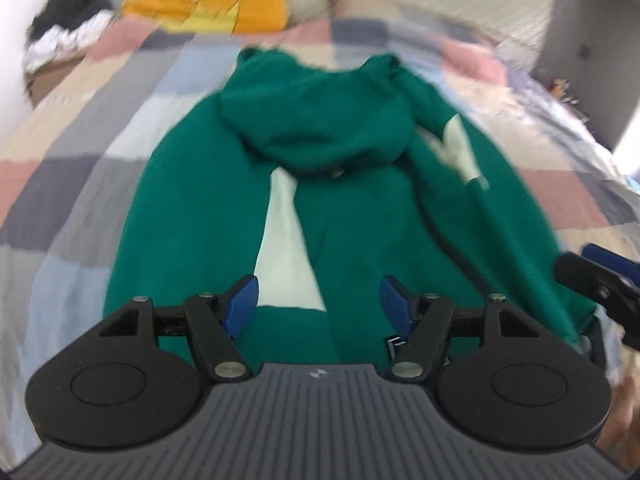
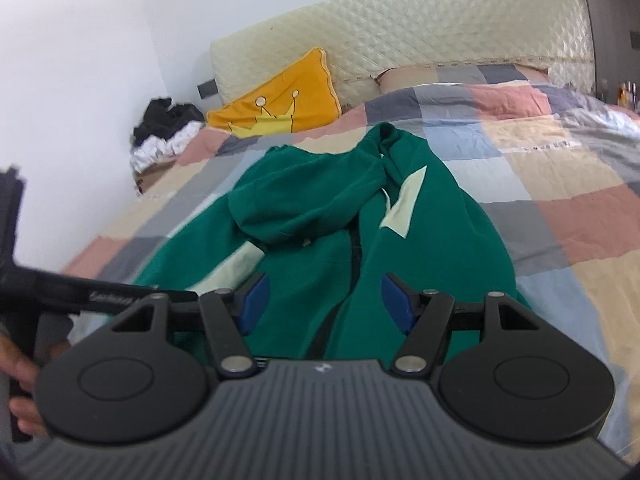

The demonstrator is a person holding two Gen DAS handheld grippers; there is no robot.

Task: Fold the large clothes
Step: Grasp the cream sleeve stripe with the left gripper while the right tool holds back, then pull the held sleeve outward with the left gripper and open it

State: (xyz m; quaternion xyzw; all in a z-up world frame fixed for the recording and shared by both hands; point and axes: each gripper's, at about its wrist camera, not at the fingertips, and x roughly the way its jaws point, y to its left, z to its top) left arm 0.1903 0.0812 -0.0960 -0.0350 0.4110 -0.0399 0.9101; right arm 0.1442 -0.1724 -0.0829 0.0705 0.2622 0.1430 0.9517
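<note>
while both of your grippers hang over the near end of a green hooded jacket point(image 1: 360, 208), the garment lies spread on a bed under a checked quilt point(image 1: 80, 184) of pink, grey, blue and beige squares. you hold the left gripper point(image 1: 318, 304) with its blue pads well apart, nothing between them but the jacket's pale green panel point(image 1: 284, 240) below; whether the pads touch the cloth cannot be told from this blurred view. your right gripper point(image 2: 324, 306) also stands with its jaws apart and empty, poised over the dark zip line point(image 2: 352, 256) that runs down the jacket's front. the hood point(image 2: 304, 204) is flopped forward onto the chest, toward you, and a second pale panel point(image 2: 404, 204) shows just right of the hood. beyond the jacket's far end, an orange cushion with a crown drawn on it point(image 2: 280, 100) leans against a cream quilted headboard point(image 2: 400, 40). to the far left of the jacket, off the bed's edge by the wall, sits a heap of black and white clothes point(image 2: 168, 128). your hand point(image 2: 20, 388) shows at the lower left of the right wrist view, gripping the left tool's handle.
</note>
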